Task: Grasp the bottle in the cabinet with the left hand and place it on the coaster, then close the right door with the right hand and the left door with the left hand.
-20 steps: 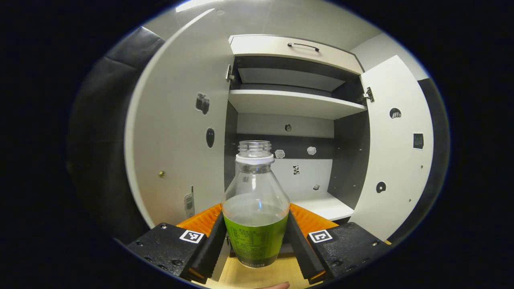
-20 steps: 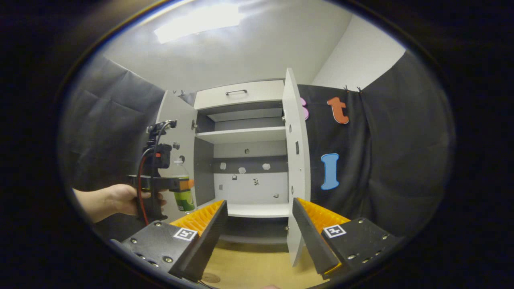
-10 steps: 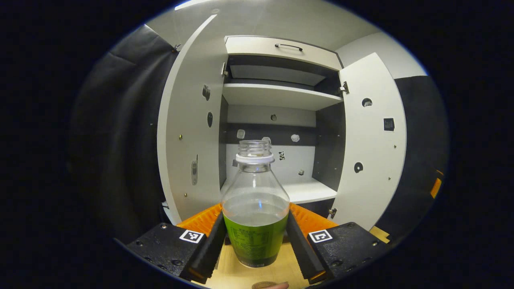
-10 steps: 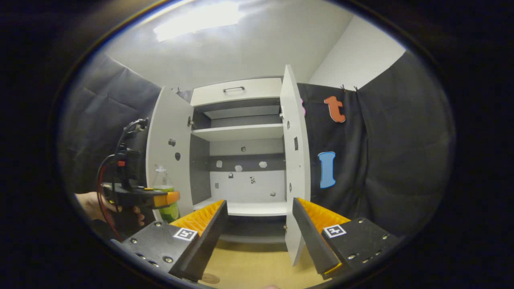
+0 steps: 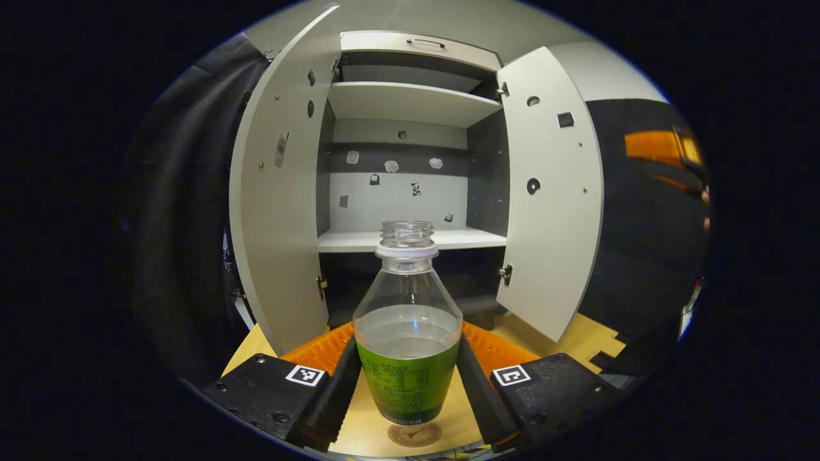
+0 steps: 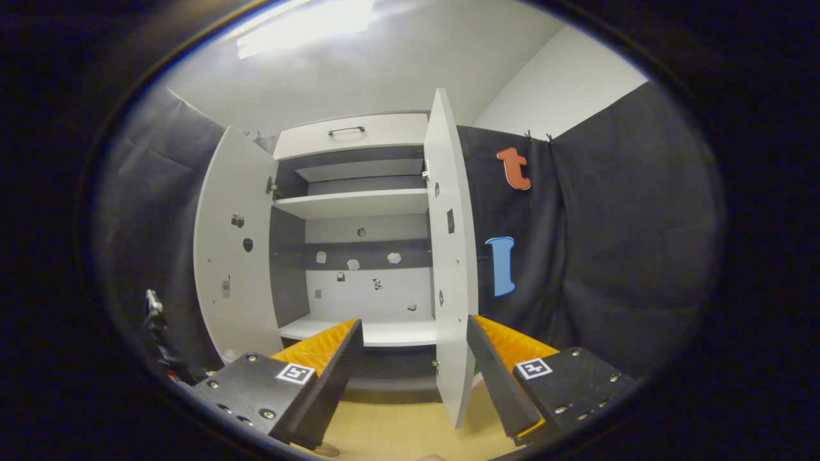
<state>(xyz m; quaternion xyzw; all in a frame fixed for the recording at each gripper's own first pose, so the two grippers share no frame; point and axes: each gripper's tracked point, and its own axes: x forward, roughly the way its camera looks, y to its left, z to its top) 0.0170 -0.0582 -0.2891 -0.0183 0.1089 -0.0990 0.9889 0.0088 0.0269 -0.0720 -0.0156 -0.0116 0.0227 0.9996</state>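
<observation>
So the bottle (image 5: 407,320) sits upright between the left gripper (image 5: 407,378) fingers, both pressing its sides, right above the coaster (image 5: 414,433) on the table (image 5: 378,426); can't tell if it's touching the coaster or not. Straight behind it is the cabinet (image 5: 410,186), with the left door (image 5: 275,192) swung out on one side and the right door (image 5: 551,192) on the other. A shelf (image 5: 410,102) sits up high inside, with a drawer (image 5: 416,45) above it. In the right gripper view, the right gripper (image 6: 413,378) hangs spread apart in front of the cabinet, with the right door's edge (image 6: 448,269) between its fingers, farther off, not touching.
</observation>
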